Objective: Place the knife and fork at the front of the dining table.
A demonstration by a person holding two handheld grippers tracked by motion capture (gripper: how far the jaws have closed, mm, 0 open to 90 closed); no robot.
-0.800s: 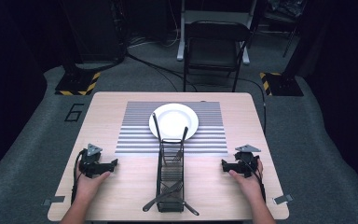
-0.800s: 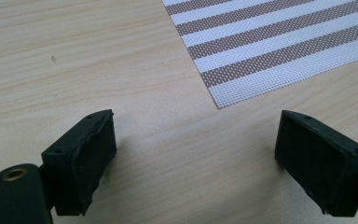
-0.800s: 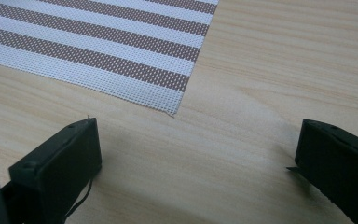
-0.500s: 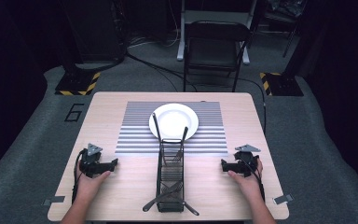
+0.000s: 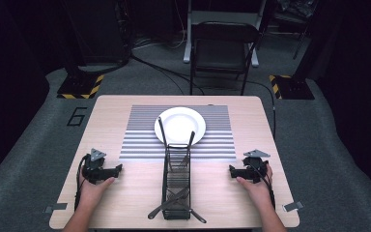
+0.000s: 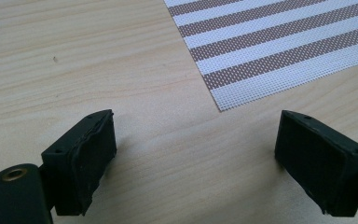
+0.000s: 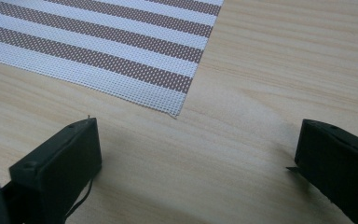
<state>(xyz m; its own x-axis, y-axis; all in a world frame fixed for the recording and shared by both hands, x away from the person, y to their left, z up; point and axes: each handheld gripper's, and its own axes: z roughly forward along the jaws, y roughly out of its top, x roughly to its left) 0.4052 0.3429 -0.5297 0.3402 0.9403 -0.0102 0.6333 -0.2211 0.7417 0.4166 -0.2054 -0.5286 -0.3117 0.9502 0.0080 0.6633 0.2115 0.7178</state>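
Left gripper (image 5: pixel 118 168), lower left: jaws wide apart, empty, on bare wood. Right gripper (image 5: pixel 232 170), lower right: jaws wide apart, empty. Wire cutlery rack (image 5: pixel 177 186), lower centre, midway between both, well apart from each. White plate (image 5: pixel 179 125) on striped mat (image 5: pixel 140 140), centre.

Surroundings beyond the table

A black folding chair (image 5: pixel 224 48) is set at the far edge. Two yellow-and-black striped stand bases (image 5: pixel 81 87) are seen on the grey carpet (image 5: pixel 34 159), a cable (image 5: pixel 159 67) is laid between them, and a "6" (image 5: pixel 78 116) is marked at the left.
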